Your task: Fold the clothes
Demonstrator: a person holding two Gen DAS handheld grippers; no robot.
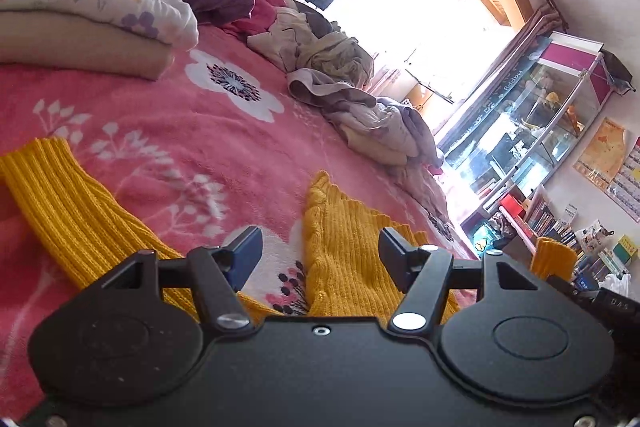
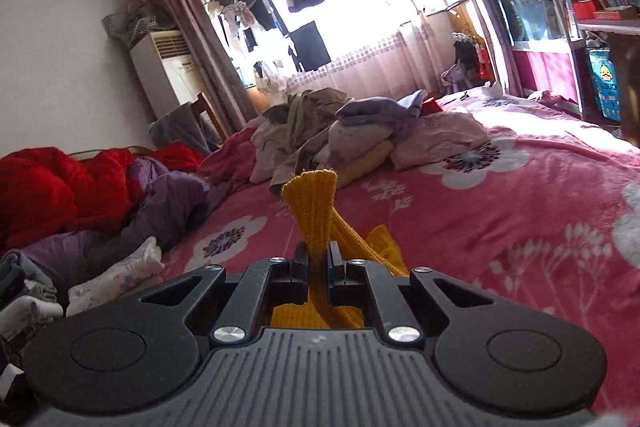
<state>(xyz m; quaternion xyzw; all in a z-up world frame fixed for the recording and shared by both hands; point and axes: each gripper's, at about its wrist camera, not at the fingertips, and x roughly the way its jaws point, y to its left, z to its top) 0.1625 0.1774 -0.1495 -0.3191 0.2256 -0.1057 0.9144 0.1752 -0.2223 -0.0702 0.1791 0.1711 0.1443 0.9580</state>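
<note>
A mustard-yellow knit sweater (image 1: 344, 247) lies on the pink flowered bedspread (image 1: 160, 115). One ribbed sleeve (image 1: 52, 195) stretches to the left in the left wrist view. My left gripper (image 1: 320, 247) is open just above the sweater, with nothing between its fingers. In the right wrist view my right gripper (image 2: 318, 259) is shut on a ribbed sleeve cuff of the yellow sweater (image 2: 314, 203), which sticks up past the fingertips, lifted off the bedspread (image 2: 520, 211).
A heap of unfolded clothes (image 2: 344, 135) lies at the far side of the bed, also in the left wrist view (image 1: 340, 75). Folded blankets (image 1: 80, 19) and purple and red bedding (image 2: 80, 203) lie along one side. Shelves with books (image 1: 560, 227) stand past the bed edge.
</note>
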